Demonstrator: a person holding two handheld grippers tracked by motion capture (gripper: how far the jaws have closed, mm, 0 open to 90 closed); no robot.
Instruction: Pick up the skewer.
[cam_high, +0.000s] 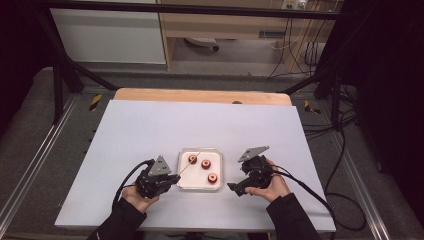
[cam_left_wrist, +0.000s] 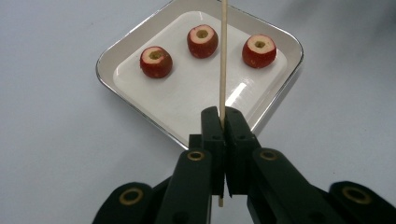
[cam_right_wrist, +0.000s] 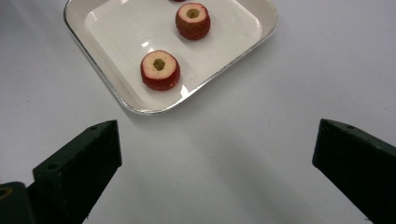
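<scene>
skewer poised over a tray of cored fruit
left gripper (cam_left_wrist: 223, 122) pinches a wooden skewer (cam_left_wrist: 223, 56) above the white tray (cam_left_wrist: 112, 60); right gripper (cam_right_wrist: 217, 158) jaws spread wide beside three red pieces (cam_left_wrist: 202, 41).

Thin wooden skewer (cam_left_wrist: 223, 60), straight, slanting over tray's (cam_left_wrist: 116, 56) three cored red fruits (cam_left_wrist: 202, 40).

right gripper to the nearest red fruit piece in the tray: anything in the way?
Nothing visible. The right gripper has open, empty jaws over bare table; only the tray rim lies ahead of the nearest fruit piece. The skewer is clamped in the left gripper, on the tray's other side.
</scene>
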